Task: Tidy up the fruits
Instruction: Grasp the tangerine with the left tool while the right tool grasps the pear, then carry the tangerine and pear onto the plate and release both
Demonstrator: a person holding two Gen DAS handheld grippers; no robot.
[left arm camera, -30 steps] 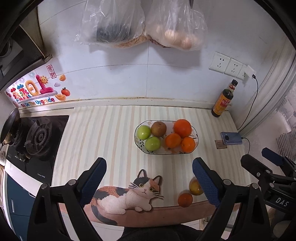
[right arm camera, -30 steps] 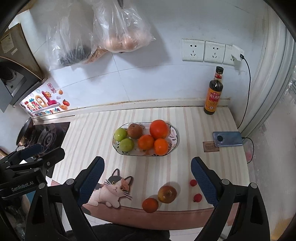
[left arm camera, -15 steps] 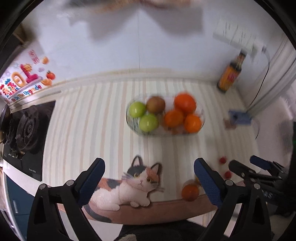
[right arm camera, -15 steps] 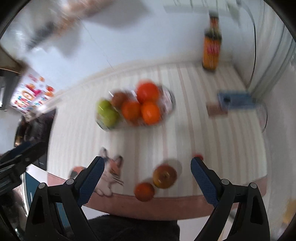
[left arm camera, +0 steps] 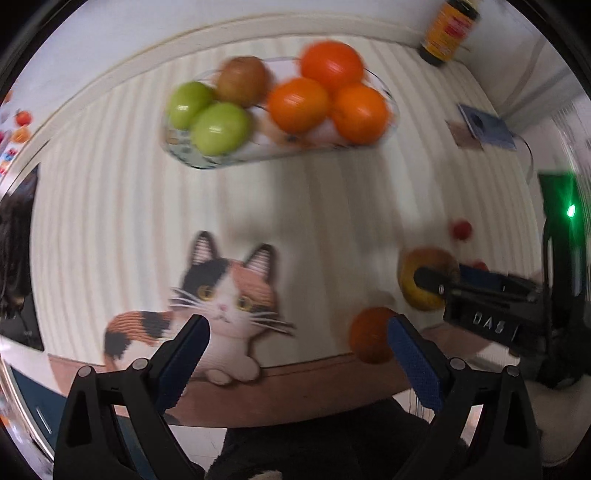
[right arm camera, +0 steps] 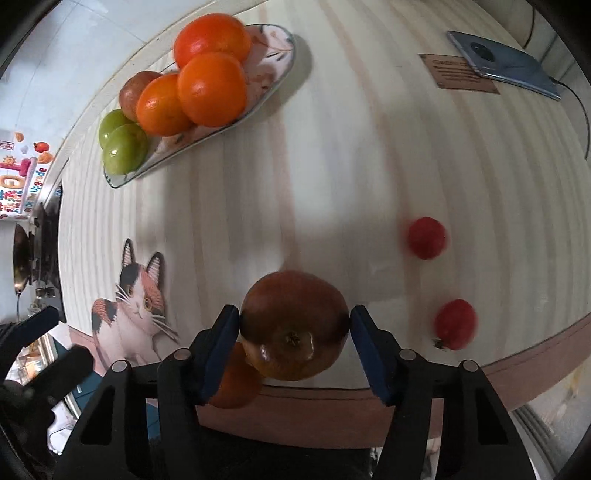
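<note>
Striped countertop (right arm camera: 369, 155) fills both views, a calico cat picture (left arm camera: 221, 291) printed near its front edge. Up at twelve o'clock in the left wrist view sits the oval fruit dish (left arm camera: 221, 157), loaded: three oranges (left arm camera: 297, 105), two green apples (left arm camera: 219, 127), one brown fruit (left arm camera: 242, 79). The right wrist view has that dish (right arm camera: 273, 62) at eleven o'clock.

The right gripper (right arm camera: 293, 321) has just been closing and now both blue pads sit against the sides of the reddish-brown apple (right arm camera: 293, 325), clamped on it right at the front edge. A small orange (right arm camera: 234, 384) lies just behind its left finger. The left gripper (left arm camera: 295, 332) hangs with its fingers wide apart over the cat, nothing between them, that same orange (left arm camera: 369, 334) just beside its right finger.

Writing: "DAS" reads on the right gripper's body in the left view; "Upgrade" on the wall sticker (right arm camera: 22, 184) at nine o'clock in the right view.

Only the left view catches the sauce bottle (left arm camera: 448, 29), its label blurred. Only the right view shows the phone (right arm camera: 506, 62) sharply, plus both cherry tomatoes (right arm camera: 426, 238) at three o'clock.
</note>
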